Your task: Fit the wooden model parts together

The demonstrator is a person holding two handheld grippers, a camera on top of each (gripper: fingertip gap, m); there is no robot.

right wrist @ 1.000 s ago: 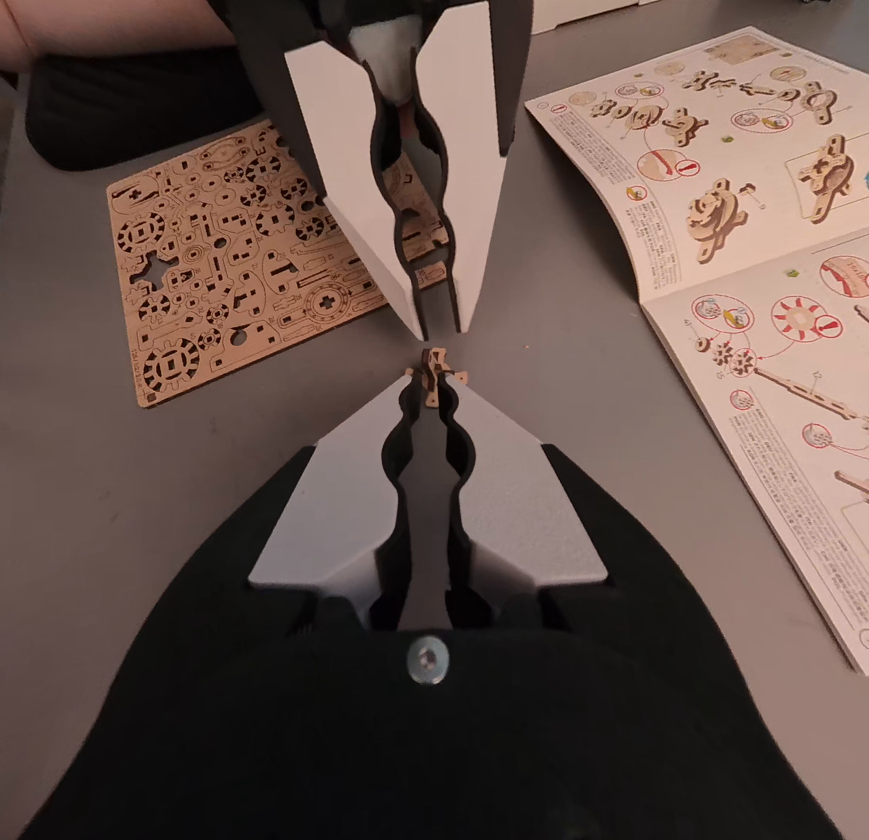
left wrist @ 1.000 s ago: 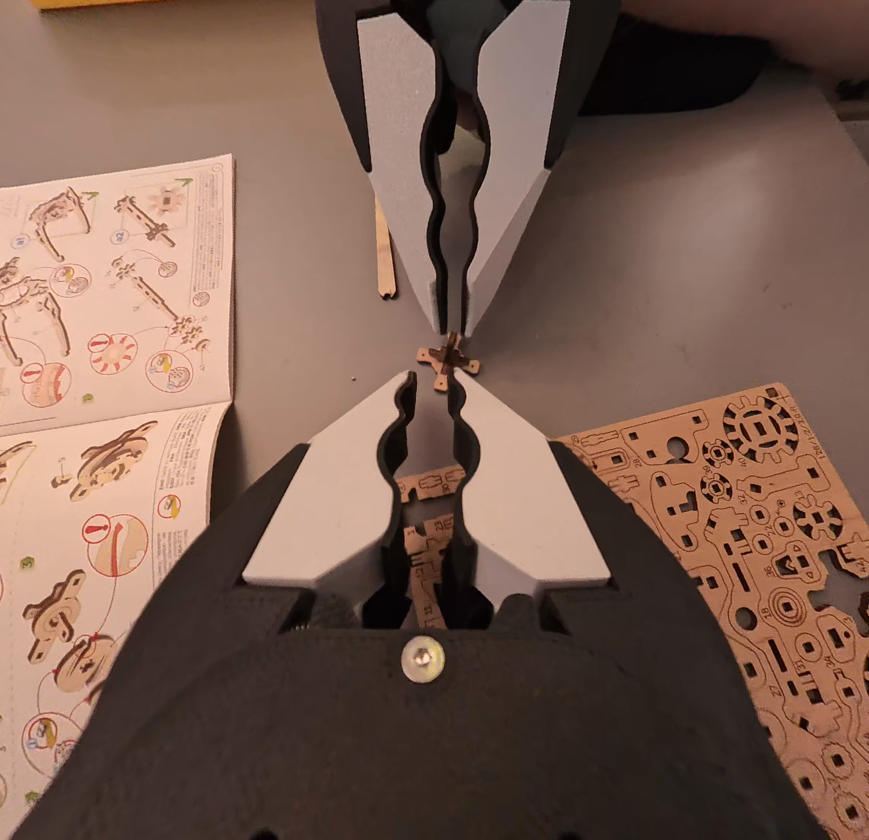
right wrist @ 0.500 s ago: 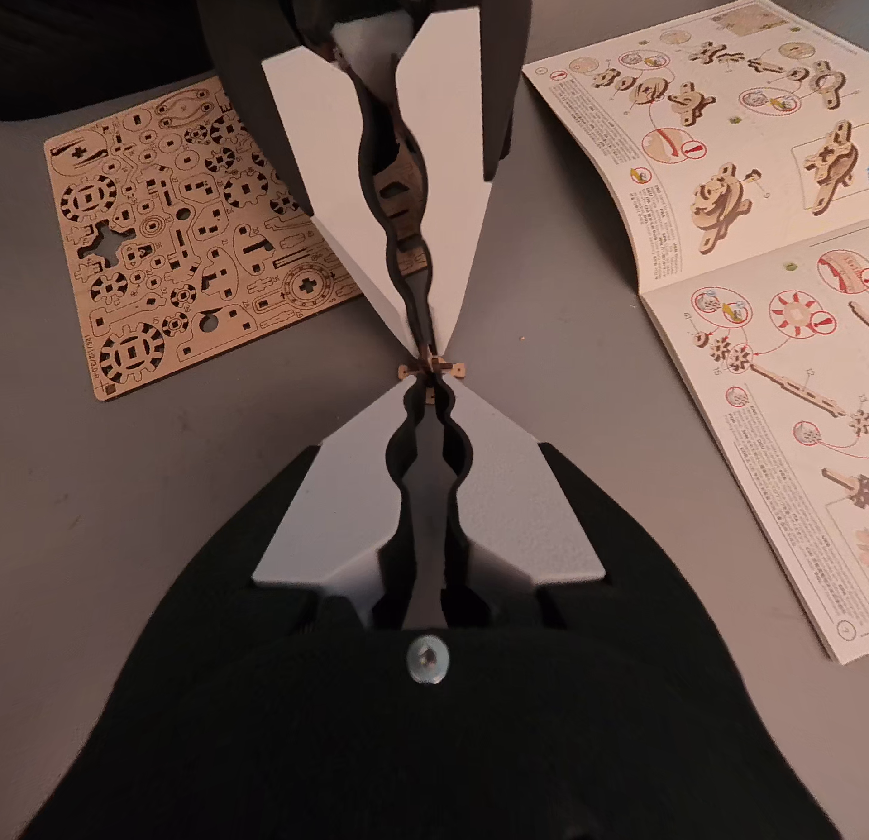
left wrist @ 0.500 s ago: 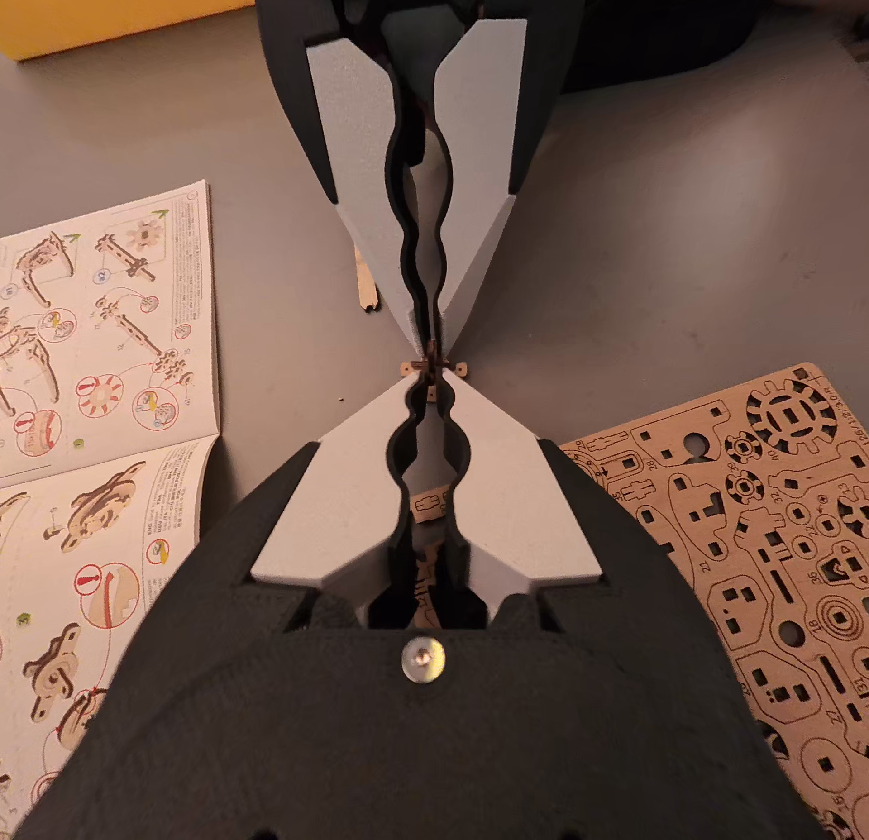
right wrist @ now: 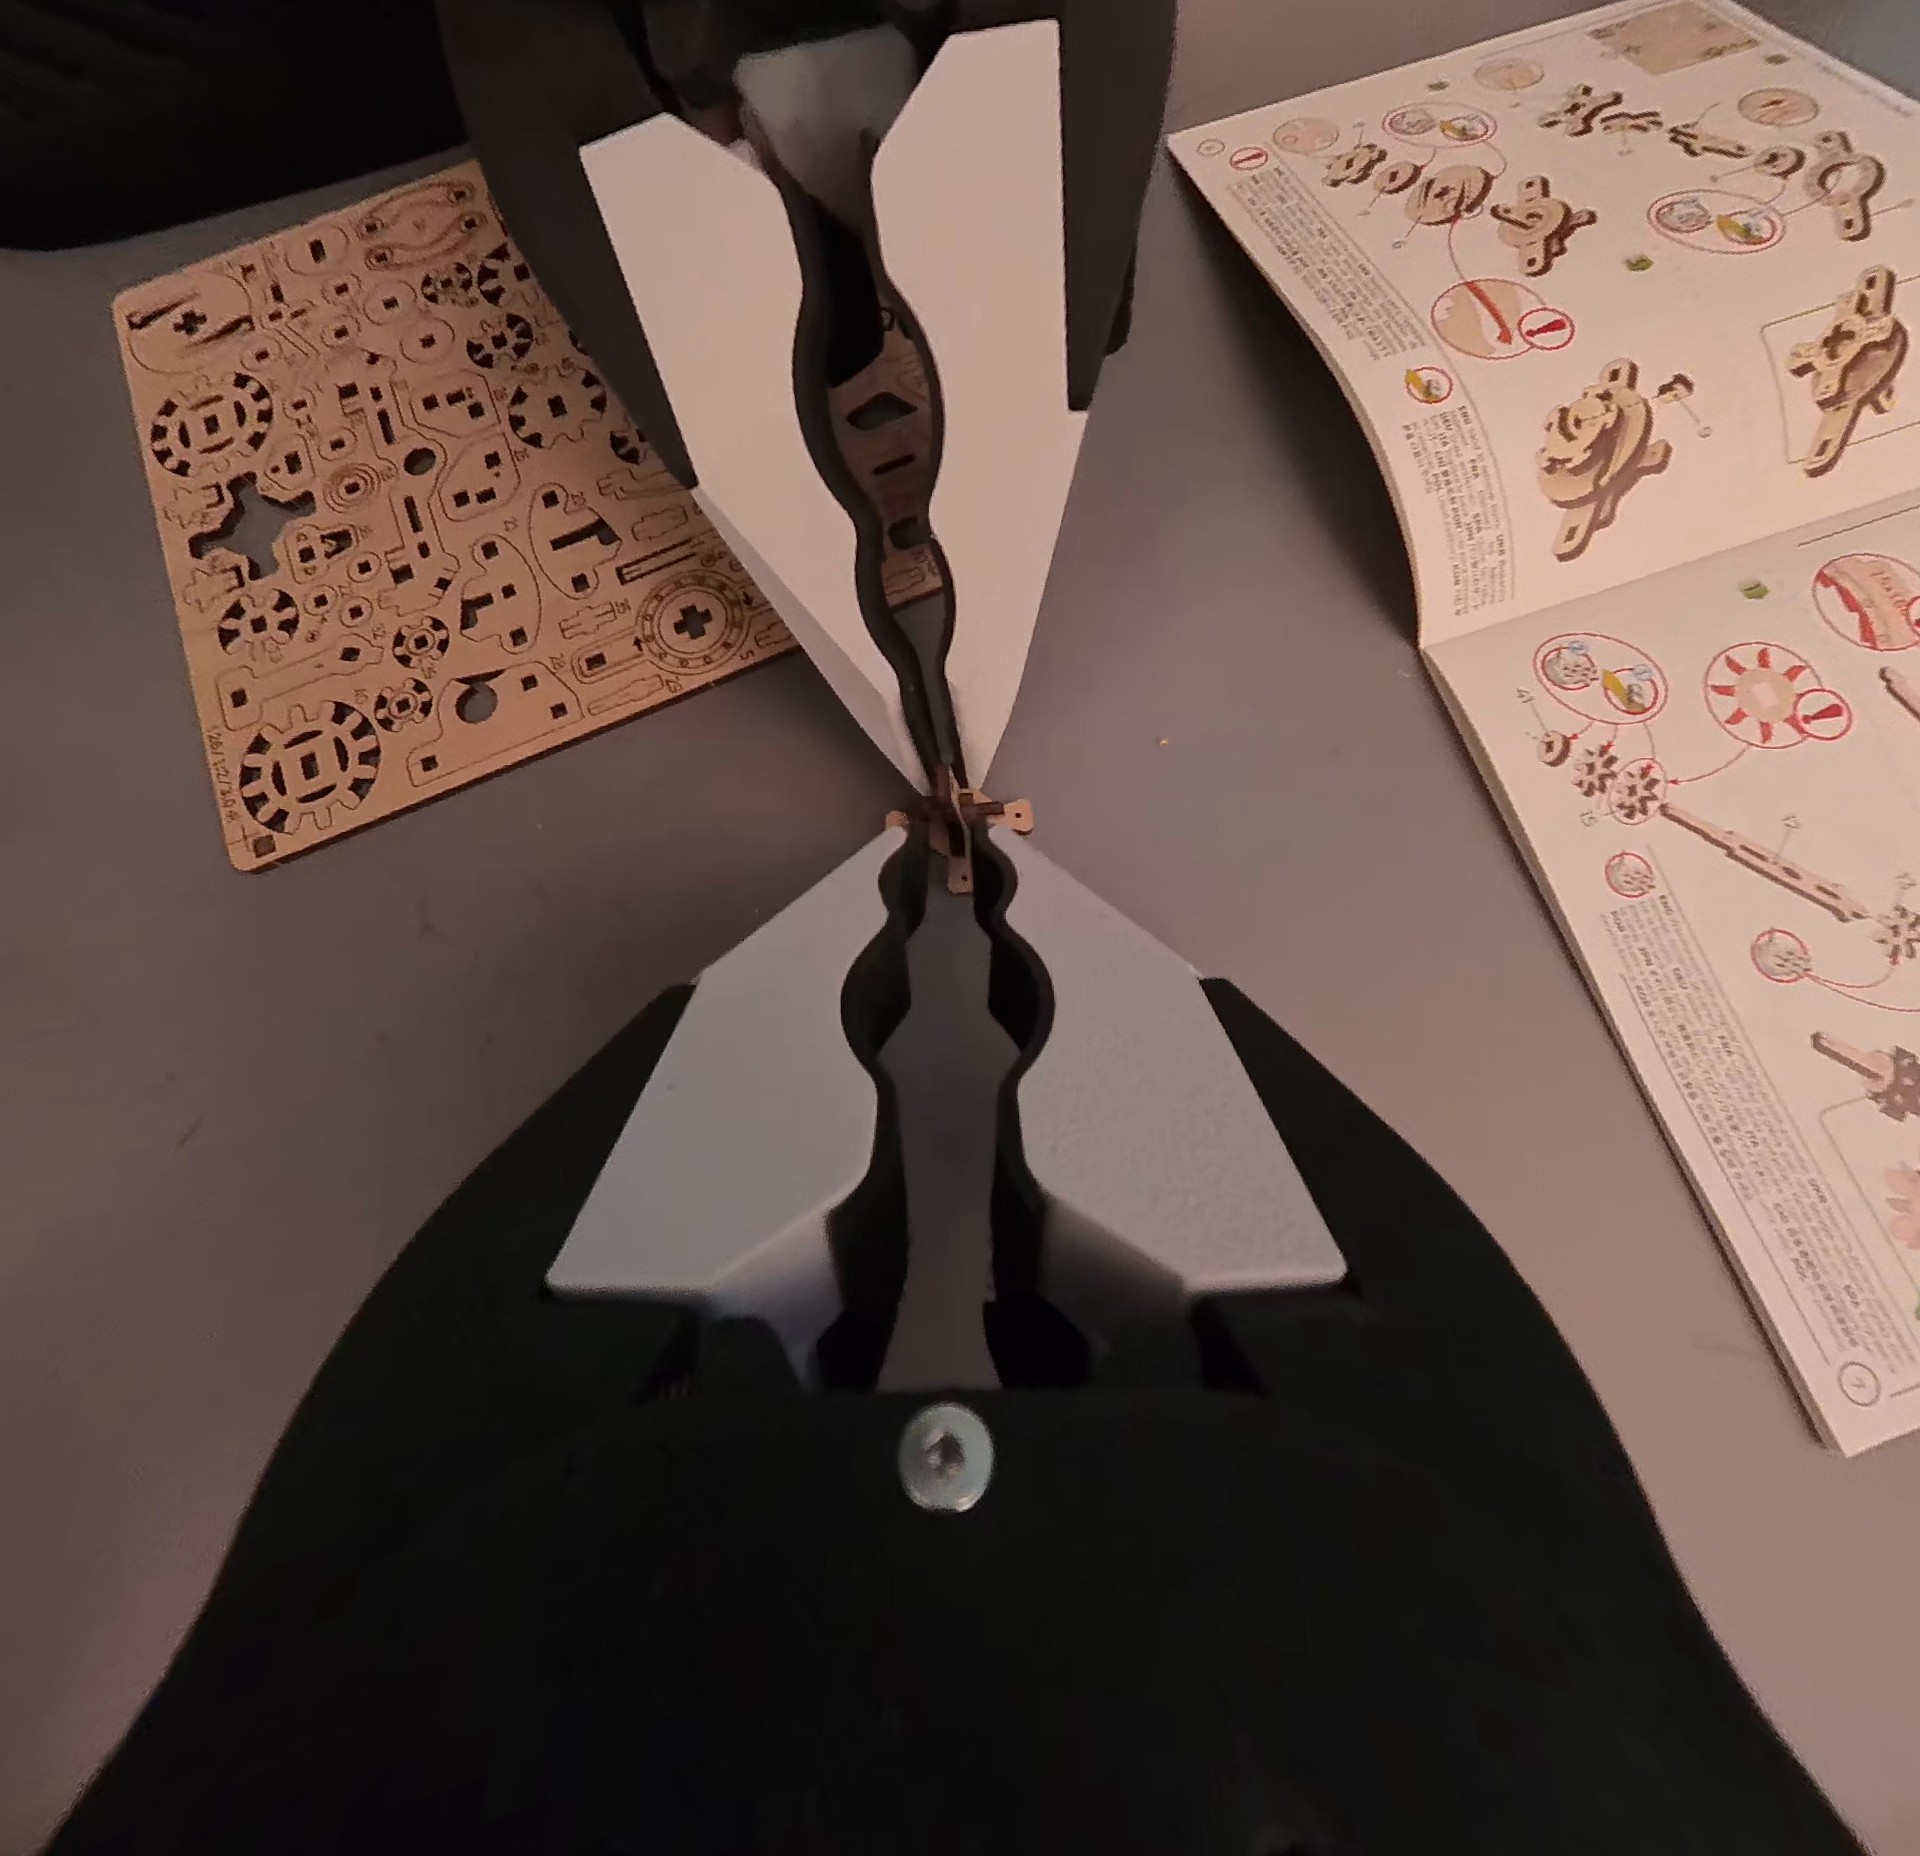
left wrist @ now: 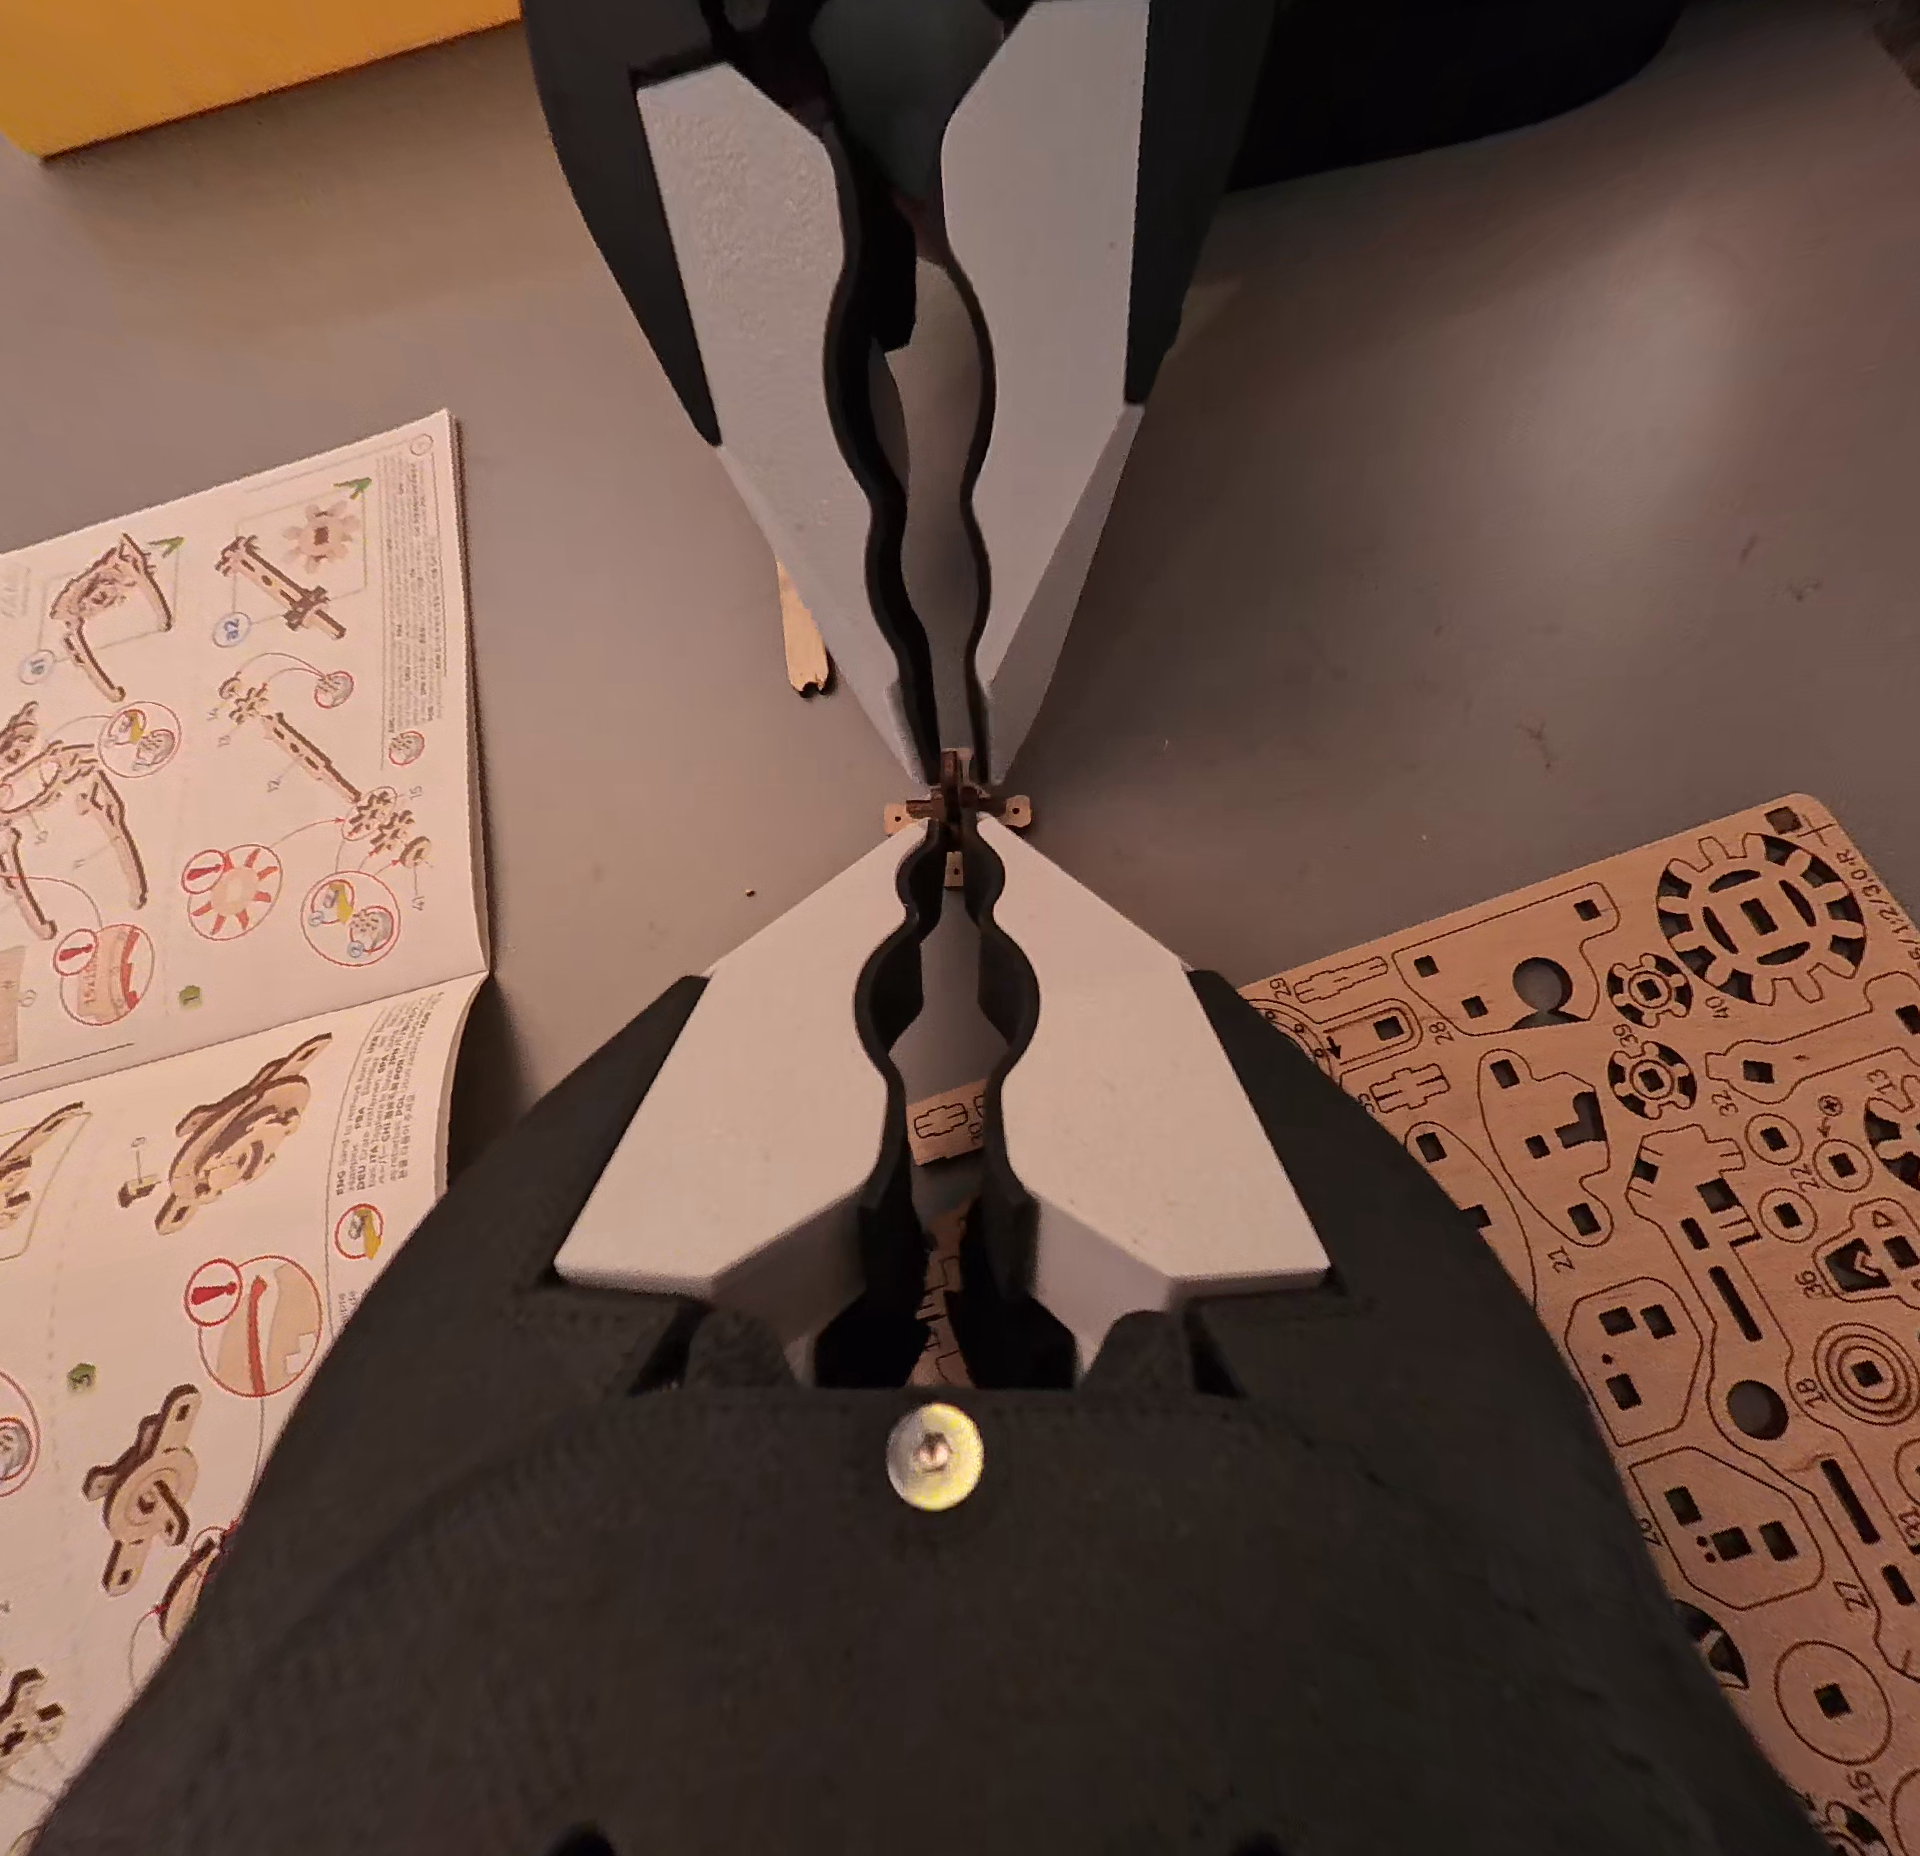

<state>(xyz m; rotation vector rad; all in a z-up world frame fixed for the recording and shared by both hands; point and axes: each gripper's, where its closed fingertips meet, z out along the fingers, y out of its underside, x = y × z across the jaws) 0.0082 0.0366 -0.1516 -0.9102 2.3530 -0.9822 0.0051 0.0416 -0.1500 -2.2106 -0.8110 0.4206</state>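
Evidently both grippers are meeting tip to tip at frame centre, the left gripper (left wrist: 951, 856) and right gripper (right wrist: 948, 856) each pinching nearly closed on the wooden cross piece (left wrist: 956, 807), probably pressing its halves together

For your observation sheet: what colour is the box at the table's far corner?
Yellow. The box shows only in the left wrist view, at the top left corner.

Tan wood sheet (left wrist: 1621, 1162); grey table (left wrist: 1455, 559)

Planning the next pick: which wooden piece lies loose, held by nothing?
The slim stick beside the right gripper; the cross-shaped part is pinched by it and the left gripper; others remain in the sheet.
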